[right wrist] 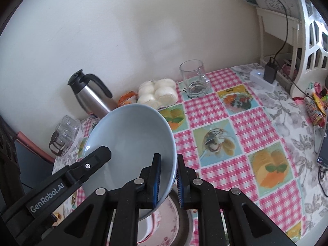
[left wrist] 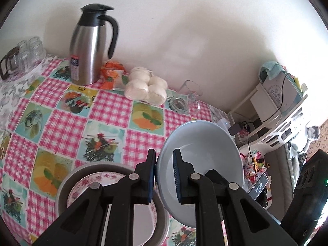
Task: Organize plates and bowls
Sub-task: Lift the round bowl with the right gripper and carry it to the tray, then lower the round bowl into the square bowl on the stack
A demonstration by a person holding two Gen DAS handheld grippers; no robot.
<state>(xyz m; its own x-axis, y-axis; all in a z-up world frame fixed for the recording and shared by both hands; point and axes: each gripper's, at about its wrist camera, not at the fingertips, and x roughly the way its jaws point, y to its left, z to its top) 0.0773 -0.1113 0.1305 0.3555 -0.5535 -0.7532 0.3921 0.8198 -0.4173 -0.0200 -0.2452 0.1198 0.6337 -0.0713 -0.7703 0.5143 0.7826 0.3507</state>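
A light blue bowl (left wrist: 205, 155) (right wrist: 131, 139) hangs tilted above the checked tablecloth, held from two sides. My left gripper (left wrist: 164, 164) is shut on its left rim, one pad inside and one outside. My right gripper (right wrist: 169, 176) is shut on the opposite rim in the same way. The left gripper's black body (right wrist: 82, 170) also shows at the bowl's left in the right wrist view. Below the bowl sits a floral plate (left wrist: 98, 182) (right wrist: 168, 215) inside a grey dish (left wrist: 67, 182) (right wrist: 184, 225) on the table.
Along the wall stand a steel jug (left wrist: 90, 47), a bag of white buns (left wrist: 145, 86), an orange packet (left wrist: 110, 73) and a glass mug (left wrist: 184, 98). Small glasses (left wrist: 26, 51) sit on a tray at far left. A white shelf (left wrist: 276, 102) and a power strip (right wrist: 260, 78) lie beyond the table's right end.
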